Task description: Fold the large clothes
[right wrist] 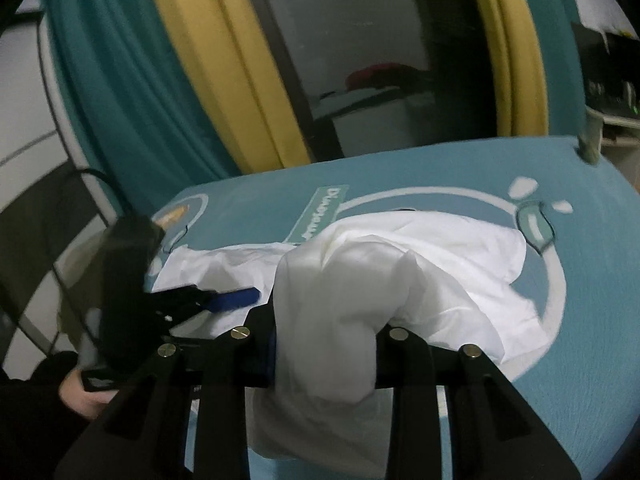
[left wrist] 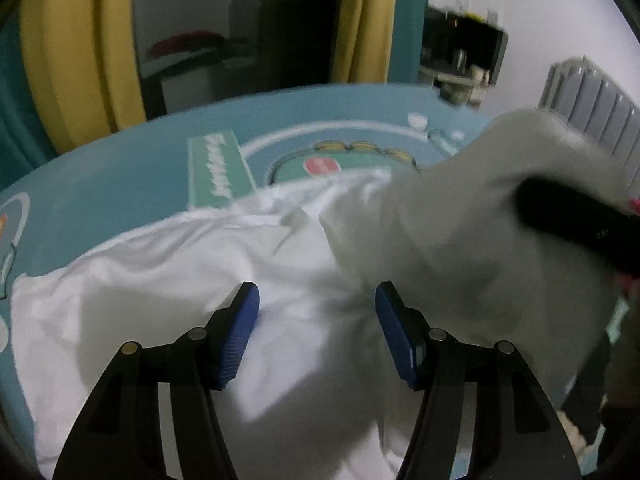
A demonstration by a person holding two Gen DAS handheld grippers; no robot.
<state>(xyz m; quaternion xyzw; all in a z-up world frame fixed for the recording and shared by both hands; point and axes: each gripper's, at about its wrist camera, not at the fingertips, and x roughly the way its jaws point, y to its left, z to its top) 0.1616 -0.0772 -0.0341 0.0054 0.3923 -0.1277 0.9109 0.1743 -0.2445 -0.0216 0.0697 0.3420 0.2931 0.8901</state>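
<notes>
**Right tongs have a bunch of cloth, fold about to be carried over**

On my left side, the left tongs stand well open, their blue ribbed pads apart with nothing pinched between them. They hover low over the large white thin-fabric garment, which lies spread and rumpled on the teal desk with the printed cartoon cover. Whether the pad tips touch the cloth I cannot tell through the blur.

Moving to my right, the right tongs are drawn in on a thick bunch of that same garment. The fabric drapes over and between the fingers, hiding the pads, and from the left camera I see it raised as a hump above the rest of the cloth. The remainder trails across the desk toward the far edge.

I judge this as the opening of a fold: one side or sleeve gathered and lifted, not yet laid over. The next move calls for me to carry the held bunch across the body of the garment toward the left while keeping it taut. The left tongs ought to pin or take the near edge so the cloth does not drag. The bunched grip may lay the fold down crooked.
</notes>
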